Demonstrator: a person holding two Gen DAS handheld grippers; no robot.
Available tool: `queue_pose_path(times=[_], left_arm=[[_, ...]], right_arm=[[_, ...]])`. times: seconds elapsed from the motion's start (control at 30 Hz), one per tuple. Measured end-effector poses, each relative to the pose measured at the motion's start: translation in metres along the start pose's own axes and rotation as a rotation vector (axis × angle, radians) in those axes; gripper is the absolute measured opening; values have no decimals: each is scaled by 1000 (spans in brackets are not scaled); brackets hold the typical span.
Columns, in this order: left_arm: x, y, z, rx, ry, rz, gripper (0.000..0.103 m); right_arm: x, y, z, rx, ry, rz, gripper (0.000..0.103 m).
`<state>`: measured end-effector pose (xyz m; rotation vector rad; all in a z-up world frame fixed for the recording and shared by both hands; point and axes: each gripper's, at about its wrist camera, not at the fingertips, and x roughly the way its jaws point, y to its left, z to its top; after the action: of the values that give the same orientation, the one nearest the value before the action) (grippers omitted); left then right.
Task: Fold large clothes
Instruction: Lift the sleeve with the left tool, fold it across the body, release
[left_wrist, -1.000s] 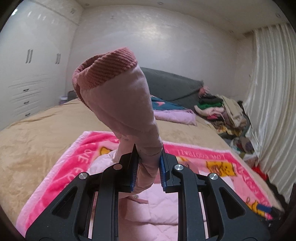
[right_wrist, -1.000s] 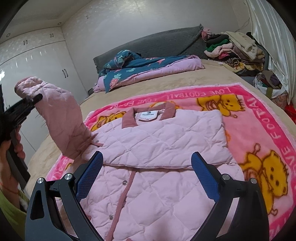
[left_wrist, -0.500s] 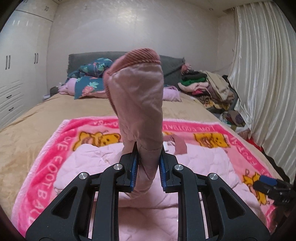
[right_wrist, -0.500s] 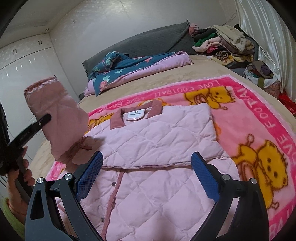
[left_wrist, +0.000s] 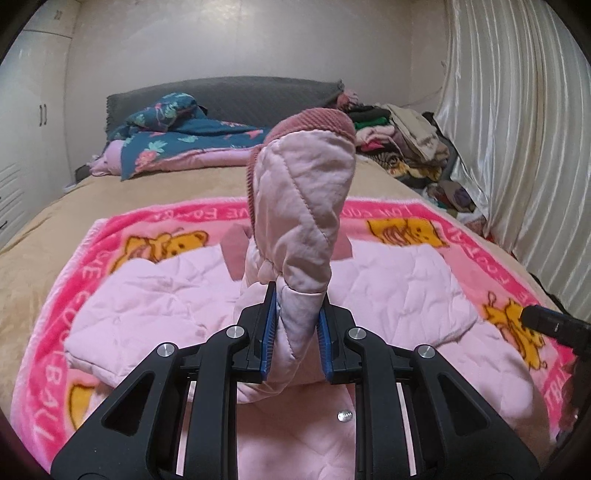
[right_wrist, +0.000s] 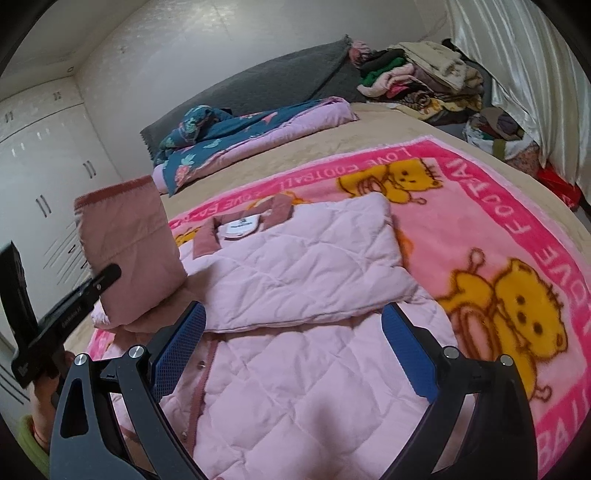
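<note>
Left wrist view: the left gripper (left_wrist: 295, 325) has its blue pads clamped on the sleeve (left_wrist: 303, 206) of the quilted pink jacket (left_wrist: 388, 295). The sleeve stands upright above the jaws, its ribbed cuff (left_wrist: 314, 122) at the top. Right wrist view: the right gripper (right_wrist: 295, 350) has its jaws spread wide with nothing between them; it hovers above the jacket's lower front, near the snap placket (right_wrist: 207, 369).

The jacket lies front-up on a pink blanket (right_wrist: 517, 229) printed with yellow bears and white lettering. One side is folded over the body, and the collar (right_wrist: 207, 240) with its white label points toward the headboard. The blanket rests on a tan bedspread (left_wrist: 147, 192).

At the head of the bed, a folded teal floral quilt (left_wrist: 177, 140) lies against a grey headboard (left_wrist: 240, 96). A pile of assorted clothes (left_wrist: 399, 140) sits at the far right corner, beside a pale curtain (left_wrist: 517, 147). White wardrobe doors (right_wrist: 44, 177) line the left wall.
</note>
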<state>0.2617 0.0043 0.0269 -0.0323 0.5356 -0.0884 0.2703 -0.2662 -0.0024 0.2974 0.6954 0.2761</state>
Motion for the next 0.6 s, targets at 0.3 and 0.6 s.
queue_pose_path(times=[0.3, 0.6], left_arm=[[16, -13, -17, 44, 45, -51, 20], [34, -30, -41, 118, 129, -80, 66]], right_arm=[[0, -15, -7, 49, 9, -39, 95], [7, -20, -12, 73, 26, -69, 95]])
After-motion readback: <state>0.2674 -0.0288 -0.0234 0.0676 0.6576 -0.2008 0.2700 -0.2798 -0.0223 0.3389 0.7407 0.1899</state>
